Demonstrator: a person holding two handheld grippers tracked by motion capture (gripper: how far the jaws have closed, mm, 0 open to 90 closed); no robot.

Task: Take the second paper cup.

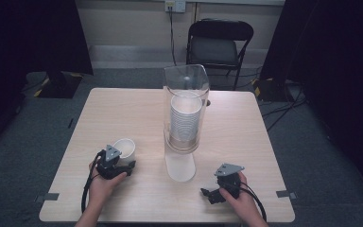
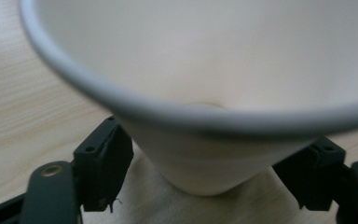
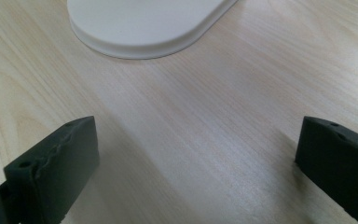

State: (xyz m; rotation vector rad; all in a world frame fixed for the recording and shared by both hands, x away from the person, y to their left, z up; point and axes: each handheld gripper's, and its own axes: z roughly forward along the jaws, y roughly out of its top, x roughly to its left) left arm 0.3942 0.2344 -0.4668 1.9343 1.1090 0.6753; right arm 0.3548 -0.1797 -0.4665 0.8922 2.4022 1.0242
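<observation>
Plainly, the small white paper cup stands on the pale wooden table between the left gripper's parted, non-touching jaws, so a careless withdrawal could tip it, while the right gripper rests open, empty.

Paper cup: plain white inside and out, no print. Stack of cups in dispenser: white, fine grey lines where rims nest. Dispenser tube: clear, colourless; its base off-white. Table: pale beige wood, light streaky grain. Left gripper and right gripper: black bodies, grey three-cornered plates on top, black cables. Folding chair: black frame, grey seat. Floor: dark grey.
</observation>
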